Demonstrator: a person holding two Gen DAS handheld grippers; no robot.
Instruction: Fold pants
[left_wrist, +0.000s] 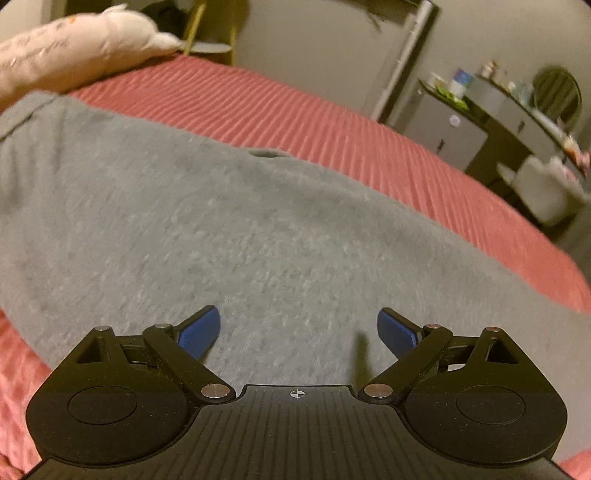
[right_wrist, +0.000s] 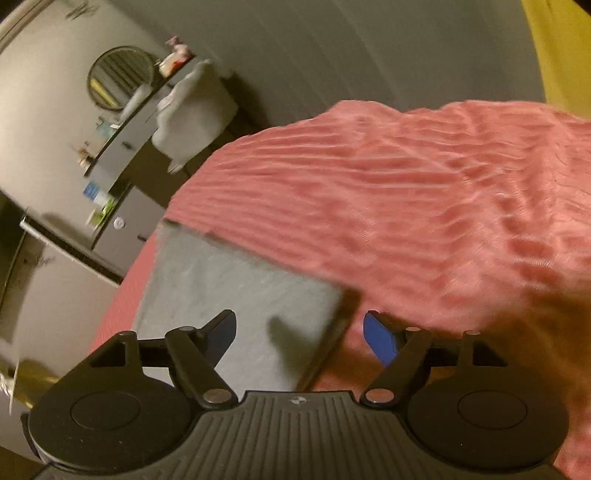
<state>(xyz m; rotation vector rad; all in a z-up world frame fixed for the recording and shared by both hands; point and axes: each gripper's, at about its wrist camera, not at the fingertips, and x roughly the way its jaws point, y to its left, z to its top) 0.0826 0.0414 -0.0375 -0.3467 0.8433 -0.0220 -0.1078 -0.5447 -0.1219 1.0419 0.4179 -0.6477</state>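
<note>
Here the left gripper (left_wrist: 299, 328) hangs over the grey pants (left_wrist: 236, 221) with its blue pads spread wide and nothing between them; the cloth fills the view directly ahead of and beneath it, so this hand appears the nearer of the two to the body of the garment. The right gripper (right_wrist: 300, 334) is likewise spread and empty, its left pad over the pants (right_wrist: 236, 295) and its right pad over bare bedspread (right_wrist: 424, 206), so that it straddles one straight edge of the pants near a squared corner. From that corner the grey panel runs away from the right gripper toward the far edge of the bed; that is likely its long axis, and the next fold probably turns on taking hold along this edge. The pants lie flat, already doubled into a tidy panel by the look of the thick edge, on a ribbed pink bedspread (left_wrist: 332, 122). Beyond the pants, a pale pillow (left_wrist: 74, 48) rests at one end of the bed. Past the far side of the bed stand a dark dresser (left_wrist: 491, 122) crowded with small items, a round mirror (right_wrist: 120, 77) and a pale upholstered chair (right_wrist: 192, 114) against a plain wall.
</note>
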